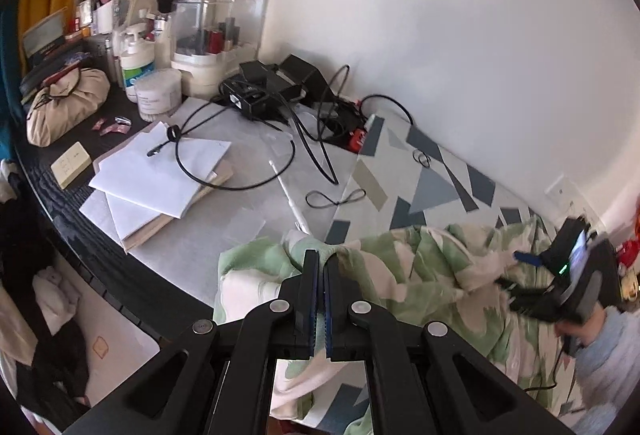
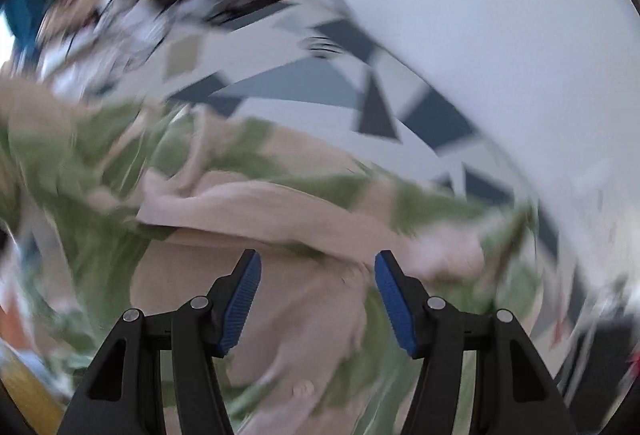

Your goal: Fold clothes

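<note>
Left gripper [image 1: 322, 267] clamped tight on a fold of the green-and-cream garment [image 1: 420, 275], probably to pin one edge while the rest gets arranged. Garment heaped and crumpled on the geometric-patterned cloth [image 1: 432, 187], beside the stacked papers [image 1: 160, 179]. Right gripper [image 2: 318, 267] parted wide over that garment, nothing between the pads, seemingly hunting a second hold. View blurred; contact unclear.

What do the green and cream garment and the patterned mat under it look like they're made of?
The green and cream garment looks like soft, matte woven cloth, maybe cotton: it crumples into loose folds. The patterned mat looks like thin, flat matte fabric with printed triangles; its fibre can't be told.
</note>
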`<state>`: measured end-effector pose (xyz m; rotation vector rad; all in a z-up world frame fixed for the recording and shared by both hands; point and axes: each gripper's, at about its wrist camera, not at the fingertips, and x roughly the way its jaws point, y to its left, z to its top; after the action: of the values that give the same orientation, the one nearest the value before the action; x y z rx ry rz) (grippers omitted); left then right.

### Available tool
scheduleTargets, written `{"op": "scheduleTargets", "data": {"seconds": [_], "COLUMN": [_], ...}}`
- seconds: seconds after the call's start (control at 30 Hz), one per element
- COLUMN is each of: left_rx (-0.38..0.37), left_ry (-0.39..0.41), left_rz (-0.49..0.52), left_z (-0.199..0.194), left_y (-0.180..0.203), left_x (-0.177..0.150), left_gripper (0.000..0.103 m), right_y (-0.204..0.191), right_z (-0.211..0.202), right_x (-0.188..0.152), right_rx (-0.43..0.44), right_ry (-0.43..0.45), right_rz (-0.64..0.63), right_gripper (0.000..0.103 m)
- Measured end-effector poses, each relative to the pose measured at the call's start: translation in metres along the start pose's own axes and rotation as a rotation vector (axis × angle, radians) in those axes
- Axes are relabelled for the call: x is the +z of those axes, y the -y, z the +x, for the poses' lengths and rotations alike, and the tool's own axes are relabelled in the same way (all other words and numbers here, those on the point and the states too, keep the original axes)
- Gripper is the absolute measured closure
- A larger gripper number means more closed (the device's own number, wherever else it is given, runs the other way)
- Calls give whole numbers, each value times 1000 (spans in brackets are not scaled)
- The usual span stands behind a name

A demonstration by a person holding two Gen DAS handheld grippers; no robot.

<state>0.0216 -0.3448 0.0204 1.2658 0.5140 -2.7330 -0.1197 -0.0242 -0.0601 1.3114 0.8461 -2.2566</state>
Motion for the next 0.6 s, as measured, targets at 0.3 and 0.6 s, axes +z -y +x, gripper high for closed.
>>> {"op": "scheduleTargets", "data": {"seconds": [0.3, 0.6], "left_rx": [123, 213], "left_ry": [81, 89], "left_rz": [-66, -89], "left_z": [-1, 27], "left_y": [16, 18], "left_x": [14, 13], "left_gripper": [101, 101], "right_y": [54, 194], "right_z": [11, 61], "right_x": [45, 98], "right_rx": [88, 110], "right_ry": [161, 164], "right_rz": [84, 448], "right_gripper": [101, 101]}}
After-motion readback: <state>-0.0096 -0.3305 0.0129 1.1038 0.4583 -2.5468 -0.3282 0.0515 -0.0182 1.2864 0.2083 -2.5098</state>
